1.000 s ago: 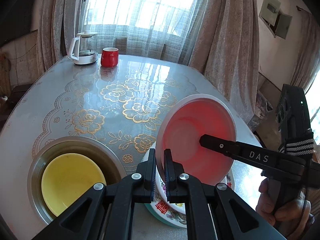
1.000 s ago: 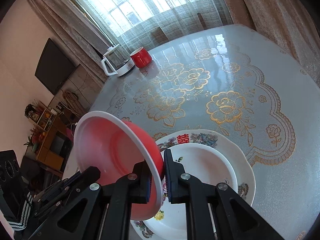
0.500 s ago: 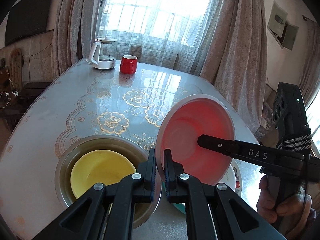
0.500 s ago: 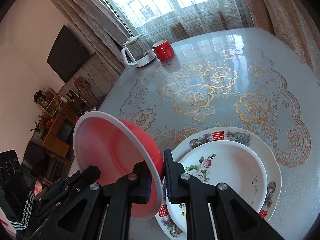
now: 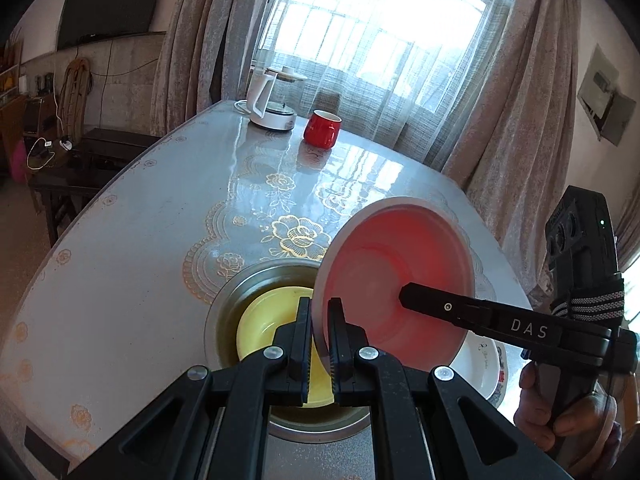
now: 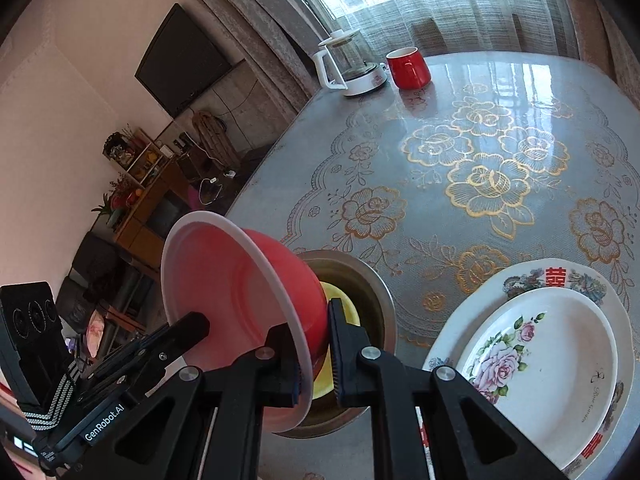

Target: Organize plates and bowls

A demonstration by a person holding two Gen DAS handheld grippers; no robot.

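Two grippers hold one red bowl (image 5: 394,292) up on its side in the air. The left gripper (image 5: 319,342) pinches the bowl's white rim between its two fingers. The right gripper (image 6: 313,354) pinches the rim too, with one finger inside the bowl and one on the red outside.

Just under the bowl sits one metal basin (image 5: 244,292) on the table (image 5: 120,280). One yellow bowl (image 5: 264,320) lies inside the basin. That makes two bowls and one basin.

Beside the basin are two plates, one on top of the other. The small white plate with pink flowers (image 6: 552,356) lies in the big plate with red signs (image 6: 556,274).

Far away, near the window, stand one red cup (image 6: 409,68) and one white kettle (image 6: 352,68), just beside each other.
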